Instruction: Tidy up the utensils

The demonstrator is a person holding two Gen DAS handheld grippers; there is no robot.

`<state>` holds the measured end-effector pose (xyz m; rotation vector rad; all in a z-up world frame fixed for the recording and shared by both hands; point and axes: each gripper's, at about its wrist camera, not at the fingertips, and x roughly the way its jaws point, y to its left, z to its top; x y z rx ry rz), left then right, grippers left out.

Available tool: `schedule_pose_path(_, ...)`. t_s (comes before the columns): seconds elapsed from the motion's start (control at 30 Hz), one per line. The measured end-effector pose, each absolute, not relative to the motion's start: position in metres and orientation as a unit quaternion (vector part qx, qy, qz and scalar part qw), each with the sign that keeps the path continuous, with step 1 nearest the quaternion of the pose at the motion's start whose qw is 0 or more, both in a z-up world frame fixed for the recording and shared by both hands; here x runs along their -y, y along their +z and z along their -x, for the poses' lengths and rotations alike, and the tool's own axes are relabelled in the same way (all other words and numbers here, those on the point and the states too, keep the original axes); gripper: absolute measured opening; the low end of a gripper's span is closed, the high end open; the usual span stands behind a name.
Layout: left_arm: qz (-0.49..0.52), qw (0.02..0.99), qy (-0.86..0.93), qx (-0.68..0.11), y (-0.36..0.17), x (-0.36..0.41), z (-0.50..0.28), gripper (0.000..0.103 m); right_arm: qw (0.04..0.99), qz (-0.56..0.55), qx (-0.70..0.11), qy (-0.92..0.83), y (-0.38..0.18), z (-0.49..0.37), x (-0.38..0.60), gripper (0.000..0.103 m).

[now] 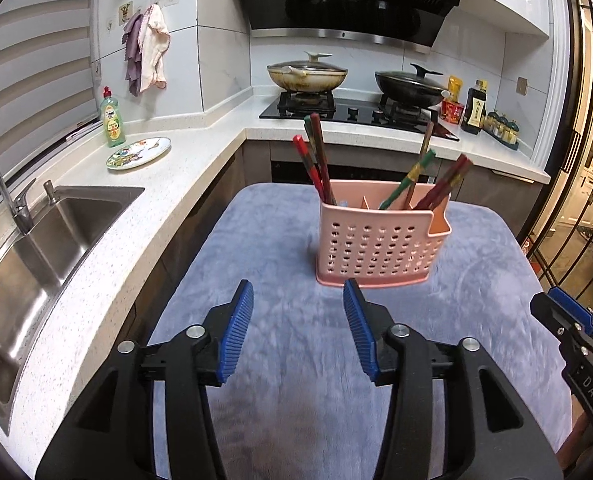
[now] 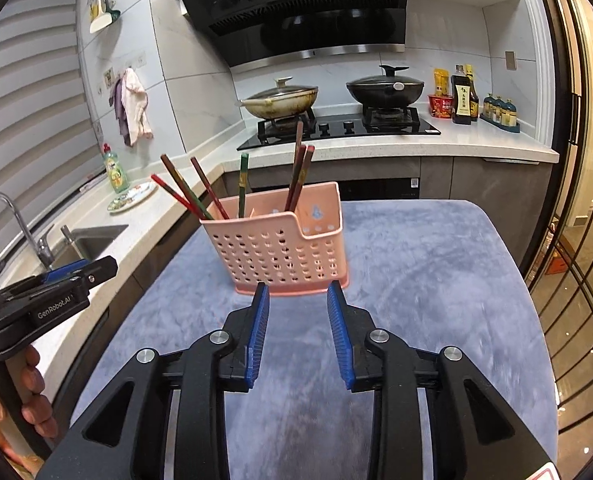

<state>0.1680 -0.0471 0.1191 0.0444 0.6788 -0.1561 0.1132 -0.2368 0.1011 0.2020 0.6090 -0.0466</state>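
A pink perforated utensil holder (image 1: 380, 246) (image 2: 280, 256) stands upright on a blue-grey cloth (image 1: 296, 360) (image 2: 416, 280). Several red, green and brown chopsticks (image 1: 318, 160) (image 2: 300, 176) lean out of its compartments. My left gripper (image 1: 298, 296) hovers over the cloth just short of the holder, open, with nothing between its blue pads. My right gripper (image 2: 298, 294) sits close to the holder's base, also open and empty. The right gripper (image 1: 564, 316) shows at the right edge of the left wrist view. In the right wrist view the left gripper (image 2: 76, 272) shows at the left, with a hand (image 2: 28, 400) on its handle.
A white counter (image 1: 184, 168) with a steel sink (image 1: 36, 264) and tap runs along the left. A patterned plate (image 1: 138, 153) and a green soap bottle (image 1: 112, 120) stand on it. Behind, a hob (image 1: 356, 114) carries two lidded pans, with bottles (image 1: 476, 108) to the right.
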Motion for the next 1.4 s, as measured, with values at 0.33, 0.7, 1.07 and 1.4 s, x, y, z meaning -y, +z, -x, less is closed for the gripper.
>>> schedule_pose_path(0.33, -0.037, 0.936, -0.062, -0.344, 0.106, 0.049, -0.155, 0.051, 0.943, -0.1, -0.317, -0.023, 0.088, -0.105, 0.23, 0.037)
schedule_pose_path(0.7, -0.049, 0.934, -0.053, -0.351, 0.098, 0.047, -0.152, 0.054, 0.941, -0.096, -0.325, -0.027, 0.085, -0.104, 0.225, 0.043)
schedule_pose_path(1.07, -0.057, 0.932, -0.049, -0.356, 0.093, 0.047, -0.155, 0.059, 0.938, -0.091, -0.333, -0.037, 0.081, -0.108, 0.223, 0.055)
schedule_pose_path(1.4, -0.062, 0.93, -0.048, -0.359, 0.089, 0.049, -0.159, 0.064, 0.936, -0.091, -0.339, -0.039, 0.077, -0.113, 0.222, 0.068)
